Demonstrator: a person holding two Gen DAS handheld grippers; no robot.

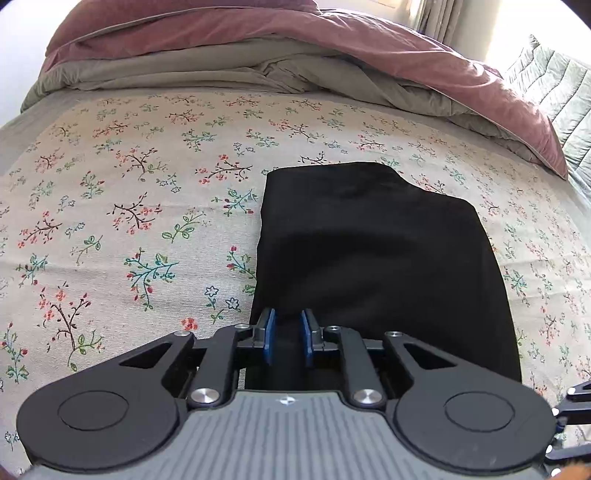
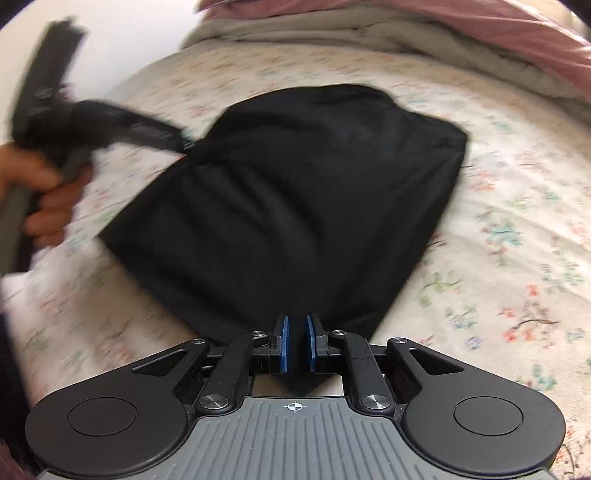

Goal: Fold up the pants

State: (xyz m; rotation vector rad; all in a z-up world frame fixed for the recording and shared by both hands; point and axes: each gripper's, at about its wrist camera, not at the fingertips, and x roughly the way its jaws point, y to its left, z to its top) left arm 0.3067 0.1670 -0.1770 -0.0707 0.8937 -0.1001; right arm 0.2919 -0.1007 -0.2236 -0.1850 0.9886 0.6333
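Observation:
The black pants (image 1: pixel 369 251) lie folded into a short block on the floral bedsheet (image 1: pixel 129 221). In the left wrist view my left gripper (image 1: pixel 288 317) is at their near left corner, its blue pads (image 1: pixel 270 332) closed on a thick fold of black cloth. In the blurred right wrist view my right gripper (image 2: pixel 295 323) pinches the near edge of the pants (image 2: pixel 295 192) between narrowly spaced pads. The left gripper (image 2: pixel 186 144) shows there too, held by a hand (image 2: pixel 40 192), with the cloth bunched at its tip.
A pink and grey duvet (image 1: pixel 258 29) is piled across the far side of the bed. A grey quilted pillow (image 1: pixel 554 85) lies at the far right. Bare floral sheet stretches to the left of the pants.

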